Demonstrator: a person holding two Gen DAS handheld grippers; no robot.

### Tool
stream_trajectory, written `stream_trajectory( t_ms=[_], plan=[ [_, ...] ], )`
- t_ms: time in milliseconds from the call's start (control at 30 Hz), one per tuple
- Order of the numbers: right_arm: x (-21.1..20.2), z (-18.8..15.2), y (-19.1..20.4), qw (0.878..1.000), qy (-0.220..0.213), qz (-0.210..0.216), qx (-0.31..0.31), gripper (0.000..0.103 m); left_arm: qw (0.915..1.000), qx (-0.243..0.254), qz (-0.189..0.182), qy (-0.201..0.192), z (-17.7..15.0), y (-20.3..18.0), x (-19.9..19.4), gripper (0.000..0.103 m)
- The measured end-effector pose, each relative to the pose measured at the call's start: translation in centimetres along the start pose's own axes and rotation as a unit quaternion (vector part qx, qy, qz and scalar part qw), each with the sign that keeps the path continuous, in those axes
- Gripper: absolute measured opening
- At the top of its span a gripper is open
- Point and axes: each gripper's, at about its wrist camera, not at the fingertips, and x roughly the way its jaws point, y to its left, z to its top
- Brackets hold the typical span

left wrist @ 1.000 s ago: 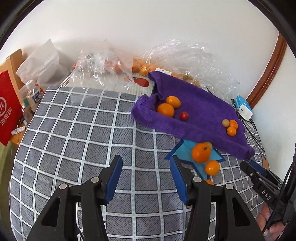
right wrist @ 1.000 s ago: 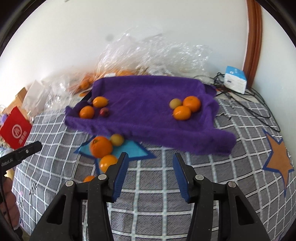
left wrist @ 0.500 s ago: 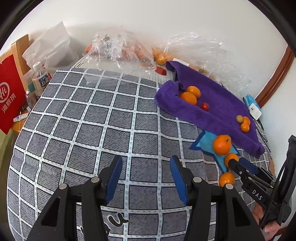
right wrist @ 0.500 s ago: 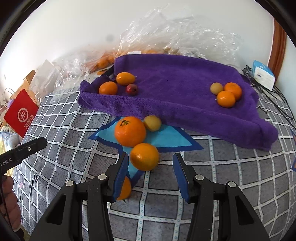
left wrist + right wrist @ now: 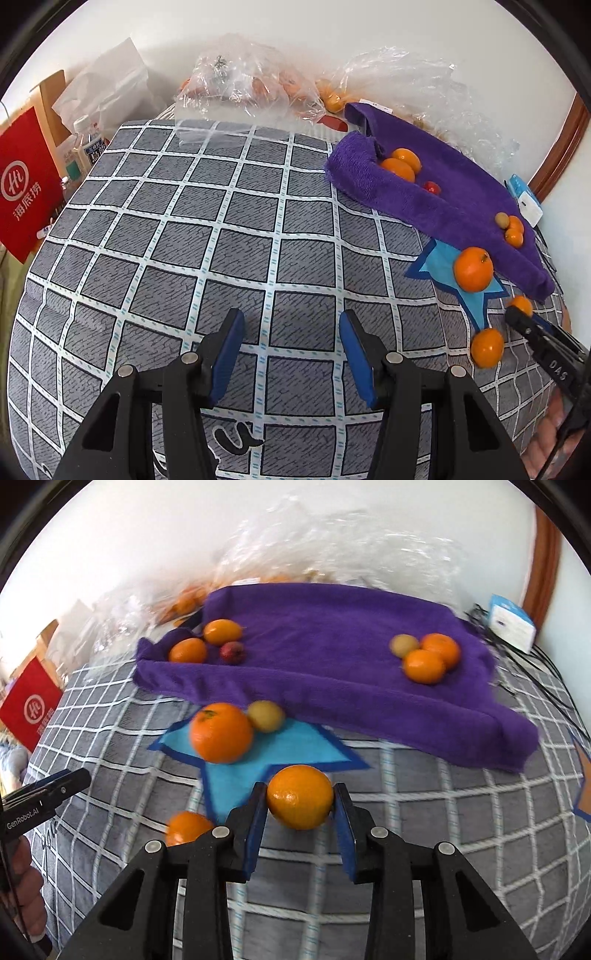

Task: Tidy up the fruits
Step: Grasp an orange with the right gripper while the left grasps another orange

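My right gripper [image 5: 300, 788] is closing on an orange [image 5: 300, 796] at the tip of the blue star patch [image 5: 295, 746], and both pads touch it. In the left wrist view that gripper's tip [image 5: 517, 317] meets the same orange [image 5: 521, 304]. A large orange [image 5: 221, 733] and a yellowish fruit [image 5: 265, 715] lie on the star, and a small orange [image 5: 186, 827] sits lower left. The purple towel [image 5: 332, 635] holds two small clusters of fruit. My left gripper [image 5: 291, 315] hangs open over bare checked cloth.
Clear plastic bags [image 5: 240, 85] with more fruit lie against the back wall. A red bag [image 5: 26, 184] and a water bottle [image 5: 88, 144] stand at the left edge. A white and blue box [image 5: 511, 622] with cables sits at the right. The checked cloth [image 5: 221, 240] covers the table.
My right gripper has come down and forward over the orange, and its jaws have closed in onto it. My left gripper has sunk toward the checked cloth, still open.
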Motion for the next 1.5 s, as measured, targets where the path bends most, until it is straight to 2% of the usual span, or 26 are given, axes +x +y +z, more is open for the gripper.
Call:
stream_trajectory(
  t_ms=[67,133,233,367,433,533,633,800,900,1000,1133,1200,1500],
  plan=[
    [-0.4,-0.3,-1.5,1.0,-0.002,-0.007,0.015,0.035,1.0,0.0,0.001,-0.003,-0.3,0.0,0.0,0.057],
    [-0.7,-0.7,-2.9,0.999,-0.005,-0.017,0.028,0.035,1.0,-0.004,-0.001,-0.005,-0.5,0.0,-0.1,0.068],
    [-1.0,-1.1,-4.8,0.998,-0.005,-0.031,0.046,0.035,1.0,-0.006,0.004,0.003,-0.6,-0.2,-0.1,0.073],
    [-1.3,-1.6,-7.0,0.997,-0.009,-0.038,0.068,0.035,0.9998,-0.004,0.017,0.011,-0.4,-0.5,-0.1,0.074],
    [-1.6,-1.9,-8.0,0.996,-0.007,-0.04,0.074,0.035,0.9998,-0.008,0.013,0.013,-0.5,-0.7,-0.3,0.07],
    [-2.0,-2.4,-9.2,0.996,-0.008,-0.046,0.079,0.035,0.9999,0.001,-0.011,0.005,-0.6,-2.0,-1.1,0.067],
    [-2.6,-2.9,-10.1,0.995,-0.015,-0.053,0.079,0.035,0.9987,0.043,-0.029,-0.005,-0.9,-4.9,-1.9,0.067],
    [-4.3,-3.9,-12.2,0.994,-0.023,-0.062,0.087,0.035,0.9926,0.089,-0.083,0.0,-1.7,-9.9,-2.2,0.067],
    [-5.4,-4.6,-13.5,0.993,-0.028,-0.056,0.098,0.035,0.9891,0.113,-0.095,0.005,-2.7,-12.5,-2.1,0.067],
    [-6.0,-5.2,-14.3,0.993,-0.028,-0.064,0.1,0.035,0.9875,0.127,-0.093,0.015,-3.7,-14.2,-1.7,0.059],
    [-6.0,-5.6,-14.7,0.992,-0.024,-0.061,0.105,0.035,0.9898,0.124,-0.062,0.031,-4.1,-14.8,-0.2,0.045],
    [-6.1,-5.7,-14.7,0.992,-0.022,-0.065,0.102,0.035,0.9911,0.112,-0.065,0.03,-3.9,-14.8,0.2,0.031],
    [-6.9,-5.1,-12.9,0.995,-0.027,-0.053,0.082,0.035,0.9928,0.104,-0.057,0.013,-2.8,-13.9,-1.8,0.031]
  ],
)
